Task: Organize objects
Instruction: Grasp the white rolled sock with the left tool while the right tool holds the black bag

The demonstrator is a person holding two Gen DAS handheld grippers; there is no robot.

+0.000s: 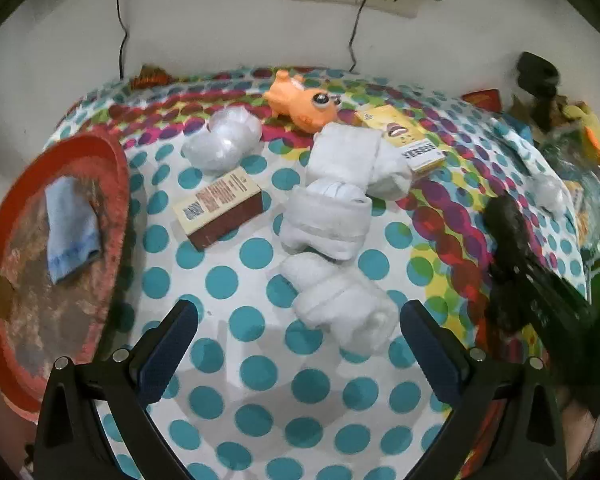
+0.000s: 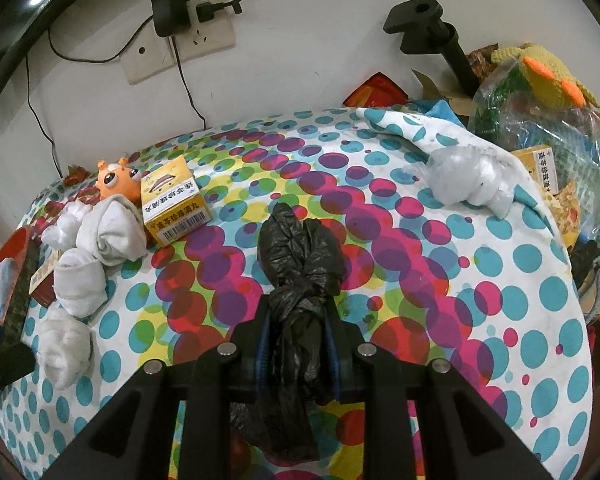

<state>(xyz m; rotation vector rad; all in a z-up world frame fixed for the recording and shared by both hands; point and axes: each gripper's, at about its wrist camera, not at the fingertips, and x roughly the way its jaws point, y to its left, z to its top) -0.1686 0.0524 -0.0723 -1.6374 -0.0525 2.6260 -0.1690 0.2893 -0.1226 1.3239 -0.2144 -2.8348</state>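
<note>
Right gripper [image 2: 296, 332] is clamped on a knotted black bag [image 2: 300, 264] above the table's [image 1: 260, 380] near edge. Left gripper [image 1: 298, 344] stands wide open, empty, over rolled white socks [image 1: 336, 304]. Judged progress: early; red tray [image 1: 112, 168] at the left edge holds only a blue cloth [image 1: 70, 228]; socks, boxes [image 1: 220, 208], orange toy [image 1: 300, 100] remain loose.

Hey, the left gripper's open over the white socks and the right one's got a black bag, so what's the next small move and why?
Probably lower the left gripper onto the nearest rolled white sock and close. Its fingers stand wide open either side of that roll, not touching it. The red tray at left already holds a blue cloth; the right gripper is occupied, clamped on the black bag.
</note>
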